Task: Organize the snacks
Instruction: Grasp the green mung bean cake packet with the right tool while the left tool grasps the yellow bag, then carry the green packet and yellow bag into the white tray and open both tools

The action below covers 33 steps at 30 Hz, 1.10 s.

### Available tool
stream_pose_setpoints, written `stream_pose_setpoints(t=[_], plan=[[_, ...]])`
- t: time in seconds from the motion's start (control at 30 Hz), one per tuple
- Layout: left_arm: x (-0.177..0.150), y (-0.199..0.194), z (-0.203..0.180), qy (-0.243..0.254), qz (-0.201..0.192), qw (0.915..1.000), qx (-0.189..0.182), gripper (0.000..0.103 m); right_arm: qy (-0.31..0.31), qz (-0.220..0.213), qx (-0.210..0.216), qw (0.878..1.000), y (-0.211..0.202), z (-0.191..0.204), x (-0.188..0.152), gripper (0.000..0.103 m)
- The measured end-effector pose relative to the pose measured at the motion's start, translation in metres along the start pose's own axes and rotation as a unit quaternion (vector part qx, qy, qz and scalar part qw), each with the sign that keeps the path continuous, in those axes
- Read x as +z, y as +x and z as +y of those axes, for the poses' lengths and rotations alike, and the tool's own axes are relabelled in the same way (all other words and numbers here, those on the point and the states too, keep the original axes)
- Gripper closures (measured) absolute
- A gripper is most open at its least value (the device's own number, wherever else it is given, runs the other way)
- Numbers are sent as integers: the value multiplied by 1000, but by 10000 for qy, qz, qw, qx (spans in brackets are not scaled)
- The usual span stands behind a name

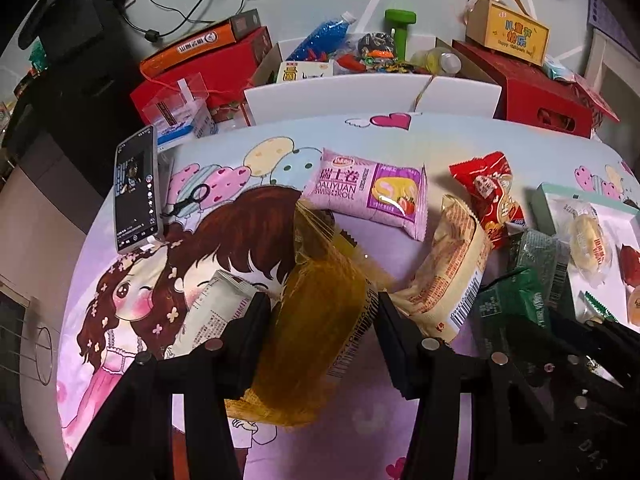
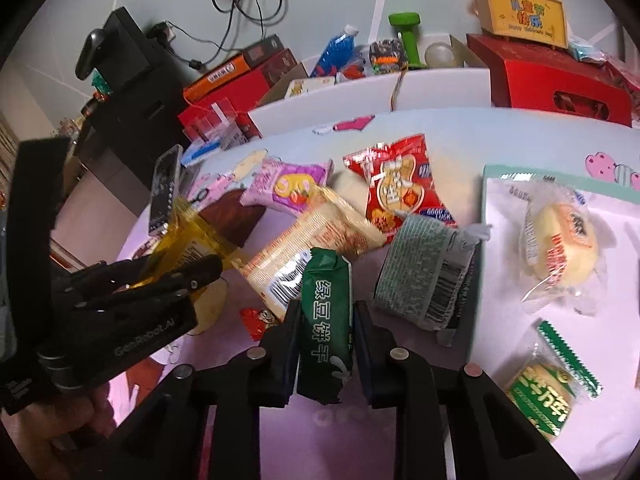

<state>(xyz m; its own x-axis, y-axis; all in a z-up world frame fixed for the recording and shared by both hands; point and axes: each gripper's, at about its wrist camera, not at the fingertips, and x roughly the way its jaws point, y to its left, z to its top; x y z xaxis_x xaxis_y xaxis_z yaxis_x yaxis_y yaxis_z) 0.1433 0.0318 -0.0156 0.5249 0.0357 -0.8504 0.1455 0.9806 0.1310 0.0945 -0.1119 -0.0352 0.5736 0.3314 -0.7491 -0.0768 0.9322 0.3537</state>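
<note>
My left gripper (image 1: 320, 312) is shut on a yellow snack packet (image 1: 316, 336) and holds it over the cartoon tablecloth; it also shows from the side in the right wrist view (image 2: 188, 276). My right gripper (image 2: 326, 320) is shut on a dark green biscuit packet (image 2: 326, 320), which shows at the right of the left wrist view (image 1: 516, 304). On the cloth lie a pink Swiss-roll packet (image 1: 372, 192), a red packet (image 1: 488, 196), a cream packet (image 1: 448, 276) and a grey-green packet (image 2: 424, 272). A pale box lid (image 2: 504, 184) on the right holds a clear-wrapped cake (image 2: 560, 240) and a green-labelled cake (image 2: 544, 396).
A phone (image 1: 134, 196) and small scissors (image 1: 188, 200) lie at the table's left. Behind the table stand red boxes (image 1: 540, 88), a white bin (image 1: 372, 96) of clutter, a yellow gift box (image 1: 512, 36) and a black speaker (image 1: 68, 64).
</note>
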Motion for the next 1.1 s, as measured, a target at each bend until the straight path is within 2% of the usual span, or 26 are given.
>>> stream_pose_setpoints(t=[0.3,0.63,0.9,1.1], plan=[[4,-24,-1,-139,-271,9995,-77,49,19,-374,31,9993,-34,-4,4,76],[9,-48,-19,-107,-564,9981,-231,49,264,-687,6,9973,-70,-26,6,76],[14,-70,-58,146,-821,9939,-719,49,702,-977,-320,9922,-102,-68,11,76],[16,-81,-102,552,-920,9879,-1122,49,1256,-1207,-739,9819,-132,-117,10,77]])
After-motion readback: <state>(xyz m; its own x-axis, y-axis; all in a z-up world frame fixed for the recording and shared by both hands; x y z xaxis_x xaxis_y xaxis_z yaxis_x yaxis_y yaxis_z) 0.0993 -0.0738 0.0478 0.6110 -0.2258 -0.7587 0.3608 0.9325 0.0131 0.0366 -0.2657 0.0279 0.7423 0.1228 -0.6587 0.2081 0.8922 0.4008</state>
